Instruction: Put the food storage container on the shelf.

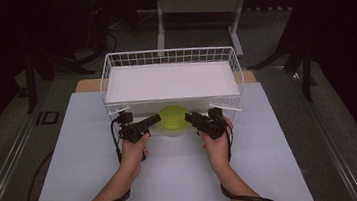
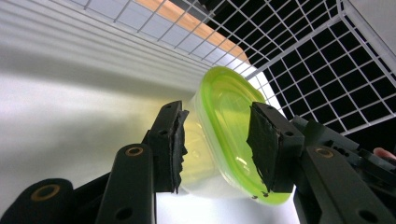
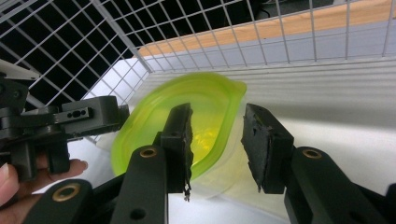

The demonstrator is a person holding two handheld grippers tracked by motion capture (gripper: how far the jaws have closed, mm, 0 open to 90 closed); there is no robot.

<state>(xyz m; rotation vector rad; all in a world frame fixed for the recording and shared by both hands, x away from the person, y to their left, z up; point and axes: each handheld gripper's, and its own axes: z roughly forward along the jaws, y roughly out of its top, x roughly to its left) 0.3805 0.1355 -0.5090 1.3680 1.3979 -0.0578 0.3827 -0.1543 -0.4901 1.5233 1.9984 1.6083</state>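
hands meet at the far middle of the white table [image 1: 175,181], where a clear plastic tub with a lime-green lid [image 1: 173,117] sits just in front of a white wire basket [image 1: 169,57]. the basket, which stands along the table's far edge, carries a stack of flat white trays [image 1: 172,81], and the tub rests against or just under its near side; whether it touches the wire cannot be told.

the left gripper [image 1: 156,119] comes in from the tub's left and the right gripper [image 1: 190,117] from its right, each pointing inward so the two tools face one another across the container. in the left gripper view the black jaws stand spread, one either side of the tub's wall and lid rim, with a gap showing at each pad, so nothing is pinched. the right gripper view tells the same: its jaws are parted, the left one lying across the green lid and the right one off beside the clear wall, pressing on nothing.

judging by this, the two-sided approach suits a wide, slippery container that one narrow tool would struggle to carry level, and the parted jaws suggest a tub resting on the table rather than hanging from the tools. the basket's wire close behind leaves little room, so any lift would likely need to come toward the table's near edge first.
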